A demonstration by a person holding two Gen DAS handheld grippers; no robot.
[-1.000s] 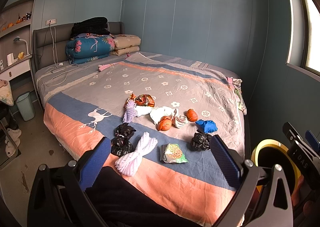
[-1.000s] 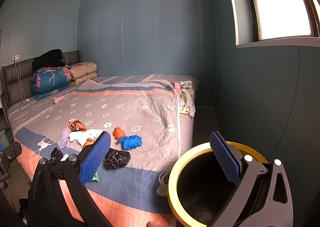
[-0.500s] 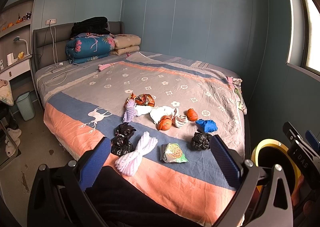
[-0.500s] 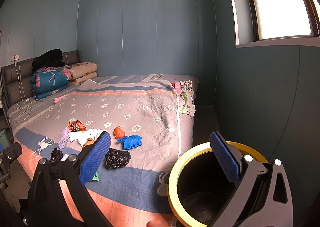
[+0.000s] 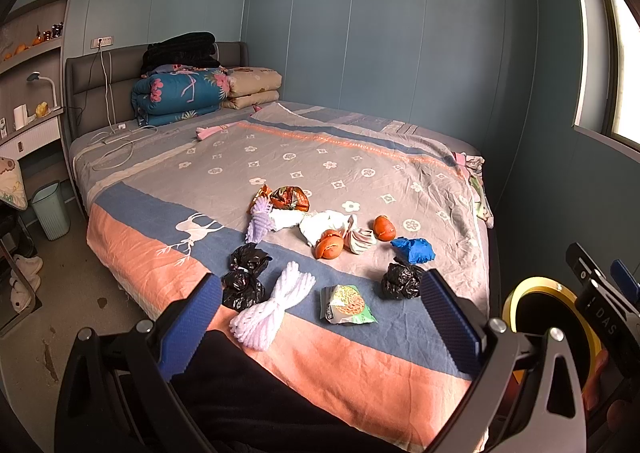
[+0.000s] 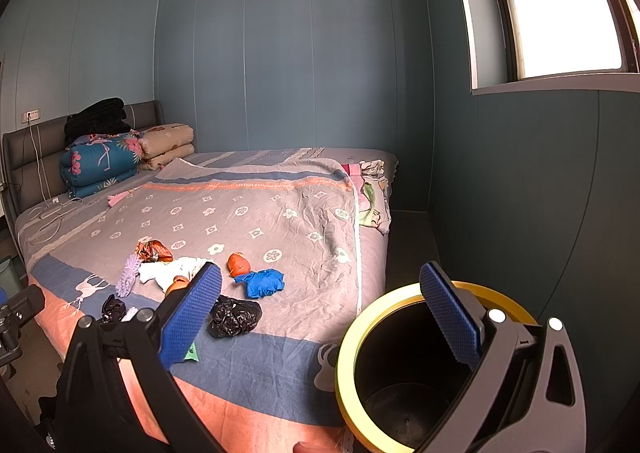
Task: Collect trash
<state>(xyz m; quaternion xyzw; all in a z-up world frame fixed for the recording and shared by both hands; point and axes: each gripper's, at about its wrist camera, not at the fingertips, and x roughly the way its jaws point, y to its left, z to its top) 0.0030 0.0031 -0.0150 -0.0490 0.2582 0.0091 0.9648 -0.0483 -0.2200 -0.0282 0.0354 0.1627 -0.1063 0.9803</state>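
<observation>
The trash lies in a loose scatter on the near half of the bed (image 5: 360,157), on top of the patterned quilt. Closest to the foot edge is a green instant-noodle packet (image 5: 349,304), lying flat on the blue band, with a knotted black plastic bag (image 5: 401,280) just to its right and a bundle of white fluffy cord (image 5: 272,307) to its left. Left of the cord sit two more black bags (image 5: 245,273), one touching the other. Further up the quilt there is a crumpled blue glove (image 5: 414,249), two orange peel-like lumps (image 5: 330,244) – one beside the glove, one against a heap of white tissue or cloth (image 5: 320,223) – then a lilac fluffy piece (image 5: 259,222) and a shiny orange-brown wrapper (image 5: 289,198) at the far end of the cluster.

The bin (image 6: 400,365) – black inside, with a yellow rim – stands off the bed's foot corner on the window side, and looks empty down to its floor.

The left gripper (image 5: 320,317) hangs short of the foot of the bed, its blue-padded fingers (image 5: 192,327) spread wide with nothing between them; the cord and packet show through the gap. The right gripper (image 6: 320,313) is likewise wide apart and carries nothing, its right pad over the bin's mouth and its left one over the quilt.

At the headboard are folded quilts (image 5: 180,93) with a black blanket on top; a pale green waste basket (image 5: 51,209) stands on the floor by the bed's left side
</observation>
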